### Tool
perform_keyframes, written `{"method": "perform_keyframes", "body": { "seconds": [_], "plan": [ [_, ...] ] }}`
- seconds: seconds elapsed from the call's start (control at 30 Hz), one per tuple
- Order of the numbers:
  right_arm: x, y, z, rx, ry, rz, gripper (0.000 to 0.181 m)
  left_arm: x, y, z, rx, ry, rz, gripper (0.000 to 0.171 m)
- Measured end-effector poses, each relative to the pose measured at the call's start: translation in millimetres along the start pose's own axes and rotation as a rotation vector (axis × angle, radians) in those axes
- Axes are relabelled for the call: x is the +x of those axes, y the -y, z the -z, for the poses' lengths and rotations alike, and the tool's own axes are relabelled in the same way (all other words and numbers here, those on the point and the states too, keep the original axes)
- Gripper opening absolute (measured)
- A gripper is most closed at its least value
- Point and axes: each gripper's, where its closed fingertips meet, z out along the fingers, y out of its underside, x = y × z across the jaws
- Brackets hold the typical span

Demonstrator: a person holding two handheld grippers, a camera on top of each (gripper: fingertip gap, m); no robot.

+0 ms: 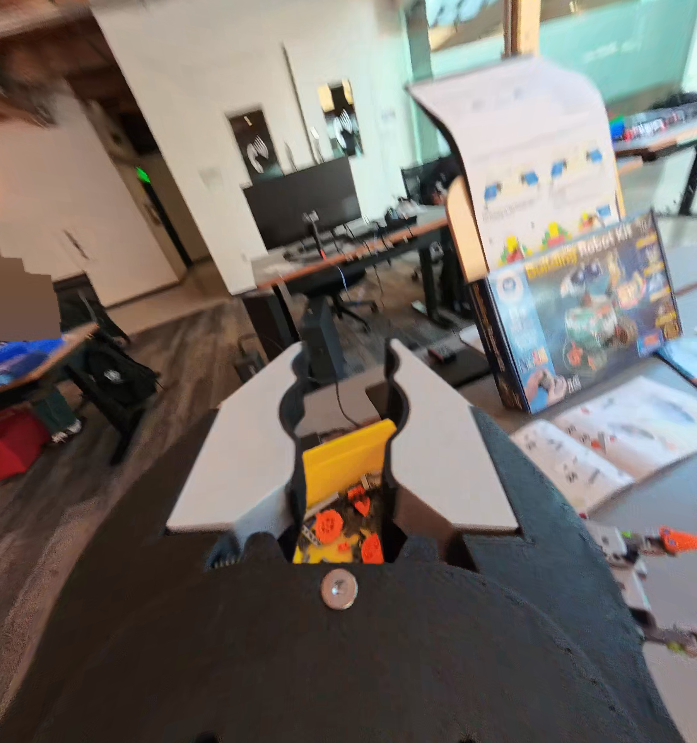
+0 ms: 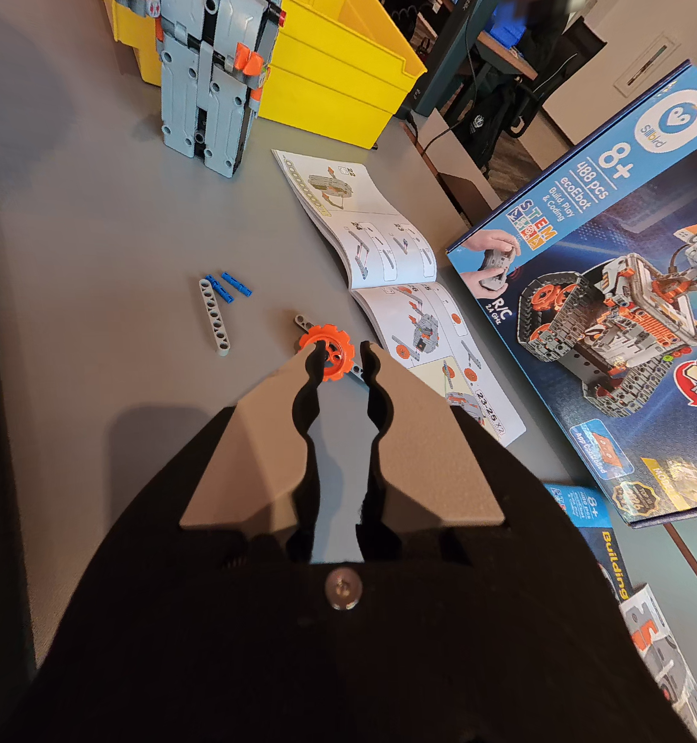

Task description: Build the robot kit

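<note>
in the right wrist view we see our right gripper (image 2: 341,349) low over a grey tabletop (image 2: 97,241), its two tan fingers spread with bare table showing between them. its left fingertip (image 2: 308,354) overlaps the rim of an orange toothed plastic wheel (image 2: 331,356), which lies on a thin grey beam (image 2: 300,320) with holes; we cannot tell whether the tip touches the wheel. the jaws pinch nothing.

to the left of the wheel lie a light grey perforated plastic beam (image 2: 214,317) and two small blue plastic pins (image 2: 236,284) just beside its far end. farther back a partly built grey block model with orange pieces (image 2: 210,88) stands upright against a yellow plastic bin (image 2: 339,80). an open white instruction booklet (image 2: 395,289) lies flat to the right of the wheel, and beyond it a large blue toy kit box with a robot picture (image 2: 604,301) rests on the table.

in the left wrist view, which is blurred, our left gripper (image 1: 345,362) is raised above that yellow bin (image 1: 351,454), fingers parted and nothing between them. through the gap we see orange wheels and dark loose parts (image 1: 339,526) lying inside the bin. to the right are the instruction booklet (image 1: 620,438), the kit box standing on edge (image 1: 580,313) and a white printed cardboard flap (image 1: 539,161) rising behind it. the grey model (image 1: 628,571) shows at the right edge. desks and a dark monitor (image 1: 302,201) fill the room beyond.
</note>
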Motion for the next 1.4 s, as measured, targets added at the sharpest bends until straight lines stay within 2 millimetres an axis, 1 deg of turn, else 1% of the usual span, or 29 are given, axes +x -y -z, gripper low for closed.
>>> {"method": "perform_keyframes", "body": {
  "seconds": [0.07,0.1,0.13,0.2,0.27,0.33,0.4,0.47,0.5,0.53,0.6,0.67,0.77,0.93,0.97,1.03,1.13,1.2,1.3,1.37,1.4],
  "plan": [
    [0,-1,-1,-0.003,0.001,-0.004,0.016,-1,-32,-21,-0.128,-0.057,0.014,0.010],
    [0,-2,-1,-0.005,0.001,-0.005,0.017,-3,-51,-31,-0.204,-0.072,0.031,0.001],
    [1,-2,-1,-0.008,0.001,-0.006,0.017,-4,-74,-39,-0.298,-0.090,0.054,0.000],
    [1,-4,-2,-0.012,0.002,-0.010,0.017,-2,-132,-49,-0.561,-0.128,0.134,0.000],
    [1,-5,-3,-0.017,0.004,-0.011,0.017,-1,-189,-50,-0.828,-0.136,0.195,0.000],
    [1,-6,-3,-0.020,0.005,-0.011,0.017,-1,-235,-47,-1.039,-0.117,0.257,0.000],
    [0,-6,-3,-0.022,0.007,-0.010,0.017,-1,-267,-46,-1.184,-0.093,0.333,0.009],
    [0,-6,-3,-0.023,0.006,-0.007,0.016,0,-286,-44,-1.265,-0.065,0.386,0.010],
    [0,-6,-3,-0.023,0.005,-0.006,0.016,-5,-293,-42,-1.297,-0.030,0.373,0.014],
    [0,-6,-3,-0.022,0.006,-0.006,0.016,-8,-298,-39,-1.328,0.002,0.354,0.013],
    [0,-6,-3,-0.022,0.008,-0.006,0.016,-8,-306,-33,-1.381,0.022,0.355,0.015],
    [-1,-6,-3,-0.024,0.012,-0.003,0.017,-10,-314,-30,-1.417,0.048,0.354,0.012],
    [-3,-7,-3,-0.031,0.016,0.008,0.017,-16,-326,-27,-1.460,0.101,0.368,0.014],
    [-4,-6,-3,-0.033,0.017,0.021,0.017,-12,-344,-26,-1.513,0.111,0.443,0.019],
    [-4,-6,-3,-0.032,0.017,0.022,0.017,-13,-346,-26,-1.519,0.124,0.447,0.017],
    [-4,-6,-3,-0.033,0.017,0.025,0.017,-14,-345,-31,-1.491,0.128,0.465,0.014],
    [-5,-6,-3,-0.035,0.020,0.030,0.017,-10,-350,-26,-1.530,0.111,0.476,0.014],
    [-6,-6,-3,-0.037,0.021,0.035,0.017,-9,-349,-27,-1.524,0.101,0.476,0.008],
    [-7,-6,-3,-0.039,0.020,0.043,0.017,-7,-350,-29,-1.528,0.072,0.446,0.006],
    [-7,-6,-3,-0.042,0.022,0.046,0.017,-5,-346,-28,-1.526,0.043,0.437,0.006],
    [-7,-7,-3,-0.043,0.022,0.047,0.017,-4,-340,-28,-1.510,0.026,0.445,0.006]
  ]
}}
